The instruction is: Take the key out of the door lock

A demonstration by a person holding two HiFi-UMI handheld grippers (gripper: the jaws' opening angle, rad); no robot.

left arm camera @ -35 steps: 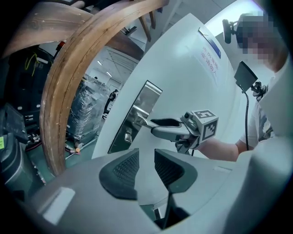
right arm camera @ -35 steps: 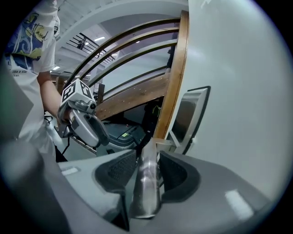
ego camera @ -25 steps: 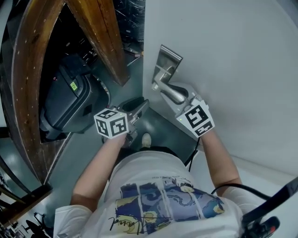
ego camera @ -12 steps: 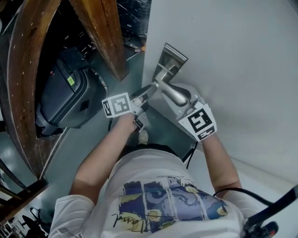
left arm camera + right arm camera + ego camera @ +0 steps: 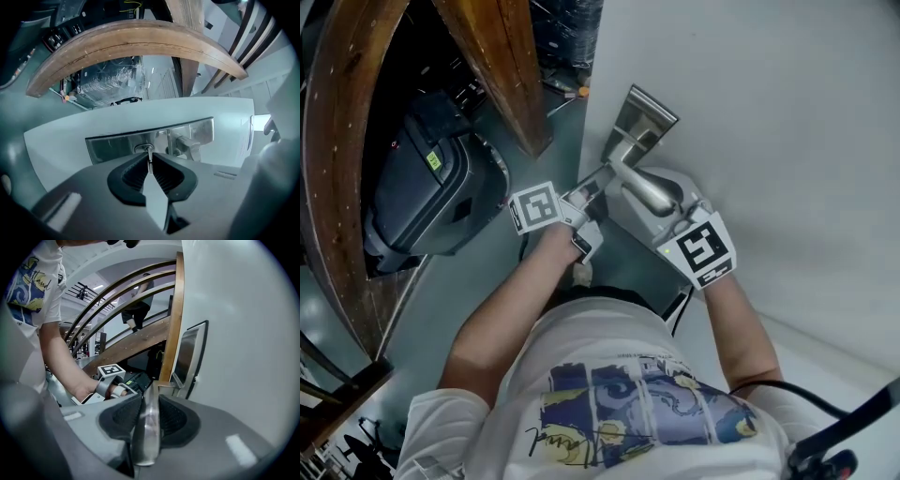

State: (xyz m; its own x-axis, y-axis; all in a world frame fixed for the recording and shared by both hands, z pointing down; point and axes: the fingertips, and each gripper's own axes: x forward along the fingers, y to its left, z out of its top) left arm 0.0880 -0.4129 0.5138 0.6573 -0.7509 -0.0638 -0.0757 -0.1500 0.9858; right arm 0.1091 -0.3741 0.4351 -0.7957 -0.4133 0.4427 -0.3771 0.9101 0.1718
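Observation:
A small metal key (image 5: 149,153) sticks out of the cylinder in the steel lock plate (image 5: 112,144) on the white door (image 5: 769,112). My left gripper (image 5: 149,161) is at the plate, its jaws closing with the key's head between the ribbed pads, which touch it. In the head view the left gripper (image 5: 596,183) points at the plate (image 5: 642,117) beneath the lever. My right gripper (image 5: 150,401) is shut on the steel door handle (image 5: 146,432), whose lever (image 5: 652,192) runs back to my right gripper (image 5: 672,214).
A curved wooden beam (image 5: 502,66) leans left of the door's edge. Below it stands a dark wheeled case (image 5: 422,187). My legs and one shoe (image 5: 578,274) are right under the grippers. A person (image 5: 140,305) is on the stairs behind.
My left gripper has moved up and right from beside the door to the lock plate. Its jaws now sit around the key. The right gripper has stayed on the handle.

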